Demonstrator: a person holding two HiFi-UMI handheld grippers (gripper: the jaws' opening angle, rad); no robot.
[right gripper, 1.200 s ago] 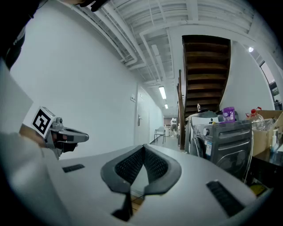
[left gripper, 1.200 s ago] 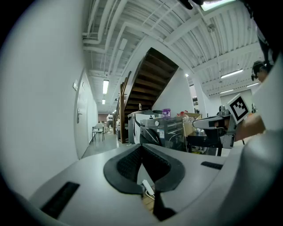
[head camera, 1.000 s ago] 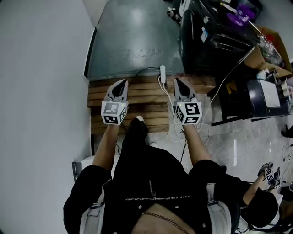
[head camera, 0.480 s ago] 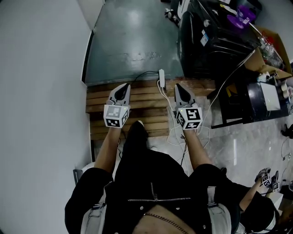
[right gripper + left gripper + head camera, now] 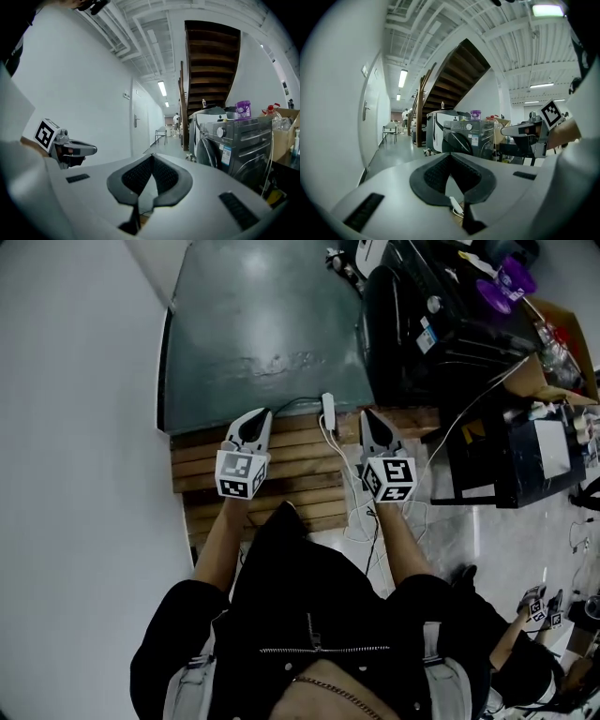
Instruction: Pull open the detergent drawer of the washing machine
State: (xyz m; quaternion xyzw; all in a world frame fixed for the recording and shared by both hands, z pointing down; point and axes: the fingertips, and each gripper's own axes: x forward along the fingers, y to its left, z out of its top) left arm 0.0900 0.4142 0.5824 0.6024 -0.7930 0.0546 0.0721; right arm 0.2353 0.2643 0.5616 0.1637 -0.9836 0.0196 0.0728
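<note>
A dark front-loading washing machine [image 5: 422, 320] stands ahead and to the right, with a round door [image 5: 209, 151] and a knob [image 5: 221, 132] on its top panel. Its detergent drawer is too small to pick out. My left gripper [image 5: 259, 417] and right gripper [image 5: 367, 416] are held side by side over a wooden slatted platform [image 5: 202, 470], well short of the machine. In the left gripper view the machine [image 5: 471, 136] lies beyond my shut, empty left gripper [image 5: 450, 155]. My right gripper [image 5: 152, 157] is shut too, with nothing in it.
A white power strip [image 5: 328, 409] and cables lie on the slats between the grippers. Green floor [image 5: 253, 324] stretches ahead, a white wall [image 5: 75, 427] runs along the left. Black racks and a cardboard box [image 5: 553, 334] crowd the right. A dark staircase [image 5: 211, 61] rises behind the machines.
Both grippers and the person have moved forward over the slats toward the green floor; the washing machine has come nearer. Both pairs of jaws look the same as before.
</note>
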